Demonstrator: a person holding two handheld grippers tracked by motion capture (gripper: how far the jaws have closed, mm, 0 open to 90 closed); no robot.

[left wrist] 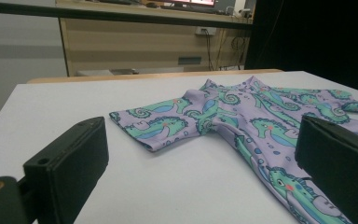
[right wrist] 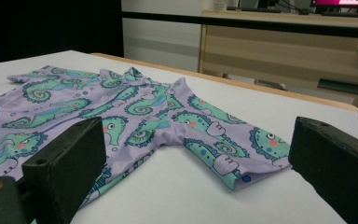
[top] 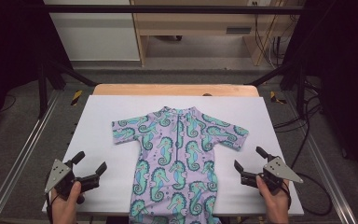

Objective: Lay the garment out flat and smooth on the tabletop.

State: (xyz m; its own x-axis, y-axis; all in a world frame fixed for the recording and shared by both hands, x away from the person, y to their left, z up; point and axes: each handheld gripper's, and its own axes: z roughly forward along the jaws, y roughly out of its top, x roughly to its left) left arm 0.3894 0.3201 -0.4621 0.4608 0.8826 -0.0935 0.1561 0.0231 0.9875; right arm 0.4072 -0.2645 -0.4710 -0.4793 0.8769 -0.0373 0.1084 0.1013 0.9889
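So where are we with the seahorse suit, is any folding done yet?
Done: the seahorse suit lies flat and face up on the white table, both short sleeves spread, legs hanging over the near edge. In hand: nothing; the left gripper and right gripper sit open on either side, clear of the fabric. Left: no fold shows yet, so all the folding, probably starting with the sleeves.

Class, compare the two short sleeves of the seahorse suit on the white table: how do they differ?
The left sleeve points straight sideways and lies farther from the left gripper. The right sleeve slants down toward the right gripper, lying closer to it. Both lie flat and share the seahorse print.
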